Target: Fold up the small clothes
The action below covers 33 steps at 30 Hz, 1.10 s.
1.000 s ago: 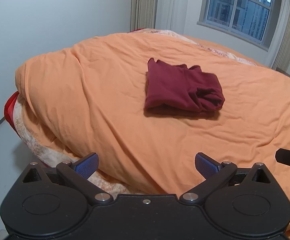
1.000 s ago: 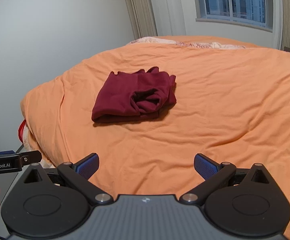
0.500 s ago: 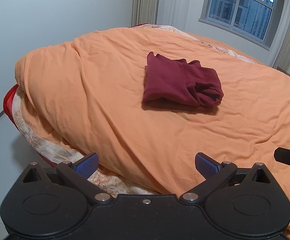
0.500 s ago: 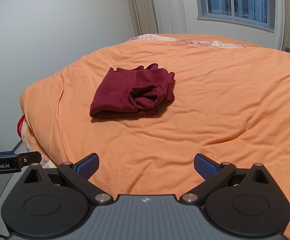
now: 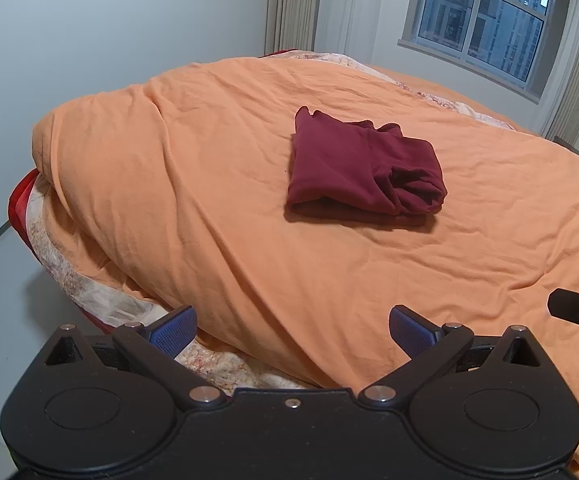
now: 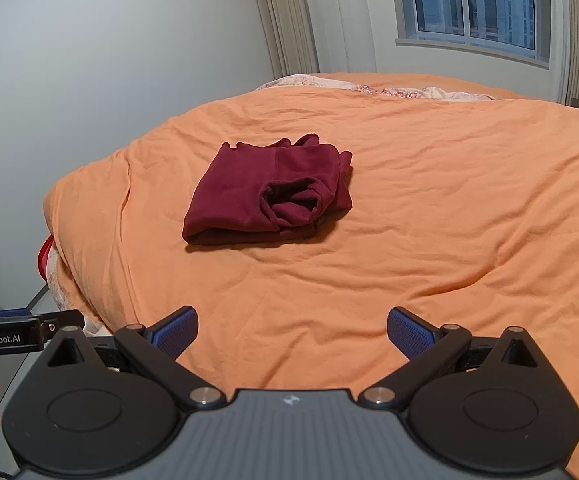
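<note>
Left wrist: I've pulled back from the folded dark-red fleece garment.
Both grippers' jaws spread, empty; fold looks finished.

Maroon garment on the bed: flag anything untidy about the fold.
The maroon garment lies folded on the orange duvet, but its right end bunches into an open, rolled cuff and ragged edges poke out at the far side.
</note>
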Available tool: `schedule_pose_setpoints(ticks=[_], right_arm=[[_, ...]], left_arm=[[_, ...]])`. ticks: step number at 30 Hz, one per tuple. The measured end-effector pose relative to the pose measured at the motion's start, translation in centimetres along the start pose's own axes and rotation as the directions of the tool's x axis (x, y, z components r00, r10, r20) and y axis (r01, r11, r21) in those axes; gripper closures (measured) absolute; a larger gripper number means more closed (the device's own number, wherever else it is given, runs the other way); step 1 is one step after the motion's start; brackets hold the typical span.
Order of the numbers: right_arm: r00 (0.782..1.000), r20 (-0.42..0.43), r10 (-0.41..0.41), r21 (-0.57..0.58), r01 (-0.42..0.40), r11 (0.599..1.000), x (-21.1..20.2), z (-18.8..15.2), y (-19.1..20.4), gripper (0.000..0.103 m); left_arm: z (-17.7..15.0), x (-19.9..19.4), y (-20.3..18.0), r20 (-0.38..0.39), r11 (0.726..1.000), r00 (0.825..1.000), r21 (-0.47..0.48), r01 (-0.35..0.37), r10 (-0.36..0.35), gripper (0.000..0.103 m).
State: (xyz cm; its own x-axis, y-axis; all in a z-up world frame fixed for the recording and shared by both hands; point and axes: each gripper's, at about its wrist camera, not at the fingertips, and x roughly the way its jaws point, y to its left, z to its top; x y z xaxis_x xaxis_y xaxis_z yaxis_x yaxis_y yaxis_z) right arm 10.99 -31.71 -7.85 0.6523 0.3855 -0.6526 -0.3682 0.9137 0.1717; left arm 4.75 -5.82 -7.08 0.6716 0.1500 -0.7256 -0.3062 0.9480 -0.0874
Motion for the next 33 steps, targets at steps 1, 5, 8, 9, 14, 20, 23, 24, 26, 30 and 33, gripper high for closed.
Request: schedule_pose_setpoints(ticks=[1, 5, 8, 9, 14, 20, 23, 24, 26, 30, 33], right_arm=[[1.0, -0.001, 0.0, 0.0, 0.0, 1.0, 0.01, 0.01, -0.02, 0.0], [1.0, -0.006, -0.005, 0.002, 0.005, 1.0, 0.04, 0.03, -0.11, 0.0], [1.0, -0.006, -0.008, 0.006, 0.008, 1.0, 0.02, 0.12, -0.24, 0.0], [1.0, -0.007, -0.008, 0.007, 0.008, 1.0, 0.03, 0.1, -0.27, 0.0], [1.0, -0.006, -0.009, 0.01, 0.009, 1.0, 0.08, 0.1, -0.31, 0.0], [1.0, -0.008, -0.009, 0.017, 0.01, 1.0, 0.2, 0.07, -0.52, 0.0], [1.0, -0.012, -0.008, 0.021, 0.008, 1.0, 0.21, 0.08, -0.56, 0.0], [1.0, -0.013, -0.008, 0.021, 0.008, 1.0, 0.21, 0.11, -0.55, 0.0], [1.0, -0.014, -0.007, 0.022, 0.007, 1.0, 0.23, 0.12, -0.6, 0.0], [1.0, -0.018, -0.007, 0.026, 0.008, 1.0, 0.33, 0.12, -0.71, 0.0], [1.0, -0.02, -0.006, 0.03, 0.007, 1.0, 0.36, 0.09, -0.89, 0.0]], left_arm=[[0.04, -0.01, -0.01, 0.0, 1.0, 1.0, -0.001, 0.001, -0.001, 0.001], [0.08, -0.03, 0.02, -0.001, 1.0, 1.0, 0.0, 0.002, -0.002, 0.001], [0.13, -0.04, 0.11, -0.003, 1.0, 1.0, 0.0, 0.004, -0.004, 0.001], [0.13, -0.02, 0.11, -0.003, 1.0, 1.0, 0.001, 0.004, -0.004, 0.001], [0.12, 0.05, 0.21, -0.008, 1.0, 1.0, 0.0, 0.008, -0.008, 0.001], [0.16, 0.31, 0.38, -0.016, 1.0, 1.0, 0.003, 0.012, -0.012, 0.001], [0.16, 0.39, 0.42, -0.02, 1.0, 1.0, 0.004, 0.011, -0.011, 0.001], [0.15, 0.41, 0.43, -0.021, 1.0, 1.0, 0.004, 0.011, -0.01, 0.001], [0.23, 0.55, 0.46, -0.024, 1.0, 1.0, 0.003, 0.011, -0.011, 0.001], [0.2, 0.62, 0.45, -0.025, 1.0, 1.0, 0.005, 0.011, -0.011, 0.001], [0.19, 0.6, 0.4, -0.025, 1.0, 1.0, 0.005, 0.011, -0.011, 0.001]])
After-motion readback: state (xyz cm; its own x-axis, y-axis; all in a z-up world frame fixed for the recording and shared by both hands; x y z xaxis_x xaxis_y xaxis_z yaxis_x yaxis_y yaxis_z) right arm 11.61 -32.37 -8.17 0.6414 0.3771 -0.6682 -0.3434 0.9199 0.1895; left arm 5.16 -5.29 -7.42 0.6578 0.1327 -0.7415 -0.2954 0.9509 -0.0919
